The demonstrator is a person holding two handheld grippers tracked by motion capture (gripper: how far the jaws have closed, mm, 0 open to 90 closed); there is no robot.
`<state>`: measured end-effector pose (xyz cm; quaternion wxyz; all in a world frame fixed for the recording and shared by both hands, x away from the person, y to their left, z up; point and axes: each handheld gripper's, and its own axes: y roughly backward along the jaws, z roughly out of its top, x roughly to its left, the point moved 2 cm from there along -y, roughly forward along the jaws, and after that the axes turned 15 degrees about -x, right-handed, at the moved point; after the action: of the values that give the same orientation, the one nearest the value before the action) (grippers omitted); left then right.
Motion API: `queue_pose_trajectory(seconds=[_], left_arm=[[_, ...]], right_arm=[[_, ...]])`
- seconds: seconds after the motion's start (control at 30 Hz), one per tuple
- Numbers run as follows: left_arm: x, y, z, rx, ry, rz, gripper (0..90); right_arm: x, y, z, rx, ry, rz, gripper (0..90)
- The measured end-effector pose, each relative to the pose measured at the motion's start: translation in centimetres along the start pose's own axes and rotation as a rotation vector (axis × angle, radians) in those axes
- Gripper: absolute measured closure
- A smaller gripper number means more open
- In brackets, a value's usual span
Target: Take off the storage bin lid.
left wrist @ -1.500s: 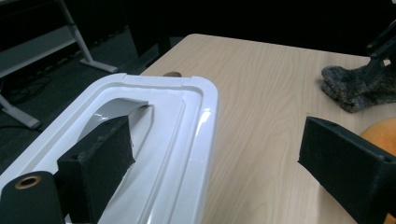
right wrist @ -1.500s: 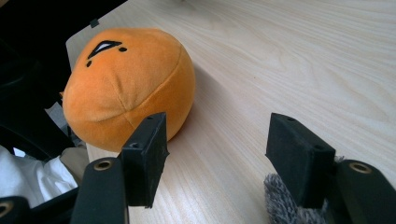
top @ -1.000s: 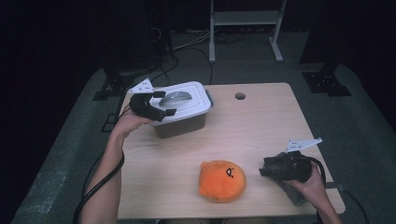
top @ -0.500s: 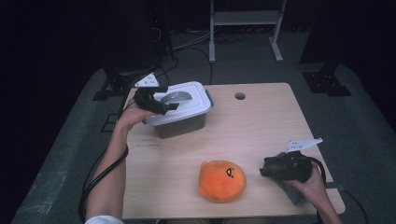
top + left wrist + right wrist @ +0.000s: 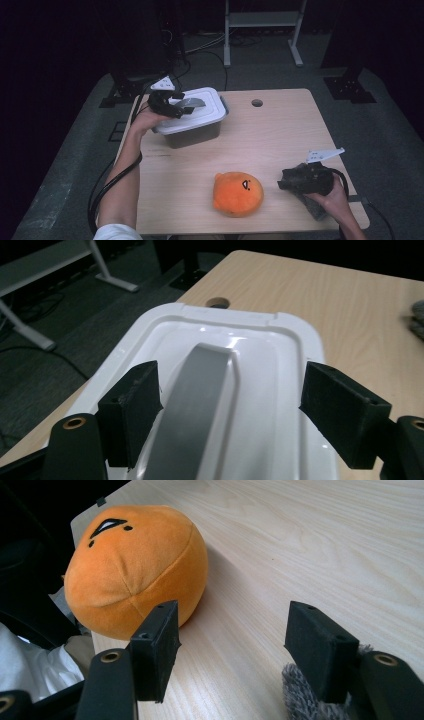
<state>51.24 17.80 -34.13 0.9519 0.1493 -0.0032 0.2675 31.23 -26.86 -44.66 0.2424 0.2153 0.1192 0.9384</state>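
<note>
Straddling the lid's grey handle [image 5: 200, 405], the left gripper's [image 5: 230, 410] fingers have been closing.

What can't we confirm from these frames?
- Box contents: high view, hidden by the white lid.
- Handle near end: left gripper view, cut off by the bottom edge.
- Grey cloth: right gripper view, mostly behind the right claw, cut off by the bottom edge.
</note>
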Motion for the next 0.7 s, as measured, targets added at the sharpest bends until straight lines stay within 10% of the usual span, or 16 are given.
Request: queue_pose_trajectory(seconds=[0.7], left_arm=[[0.83, -0.63, -0.66, 0.075, -0.017, 0.061, 55.5]], right_arm=[[0.13, -0.15, -0.1, 0.009, 0.002, 0.01, 37.7]])
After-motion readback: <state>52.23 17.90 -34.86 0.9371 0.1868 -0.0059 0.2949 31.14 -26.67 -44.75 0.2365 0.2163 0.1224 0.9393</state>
